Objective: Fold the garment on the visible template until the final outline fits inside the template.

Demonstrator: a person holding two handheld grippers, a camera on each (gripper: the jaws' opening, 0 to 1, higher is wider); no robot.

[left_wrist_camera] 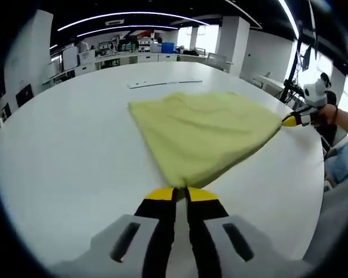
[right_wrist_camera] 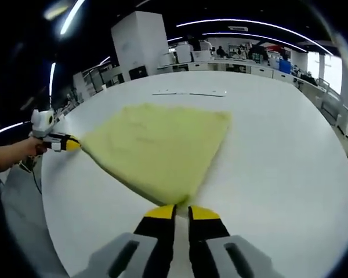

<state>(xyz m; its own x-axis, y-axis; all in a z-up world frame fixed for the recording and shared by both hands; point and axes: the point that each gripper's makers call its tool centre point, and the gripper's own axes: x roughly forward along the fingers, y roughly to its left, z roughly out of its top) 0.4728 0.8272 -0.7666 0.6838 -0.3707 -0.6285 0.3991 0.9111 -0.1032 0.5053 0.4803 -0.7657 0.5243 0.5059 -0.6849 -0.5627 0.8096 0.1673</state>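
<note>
Now a pale yellow-green cloth garment (left_wrist_camera: 206,130) lies spread on a large round white table (left_wrist_camera: 64,156), stretched between the two grippers. In the left gripper view, the left gripper (left_wrist_camera: 180,193) with yellow-tipped black jaws is clenched on the garment's near corner, and the right gripper (left_wrist_camera: 292,120) pinches the far right corner of the fabric, with a person's hand (left_wrist_camera: 327,114) behind it. In the right gripper view, the right gripper (right_wrist_camera: 182,211) grips the near corner of the garment (right_wrist_camera: 159,142), while the left gripper (right_wrist_camera: 71,144) clamps the corner at the left. Beyond the garment, a thin pale line marking (left_wrist_camera: 162,83) runs across the far part of the table. Desks and white pillars stand far behind.
</note>
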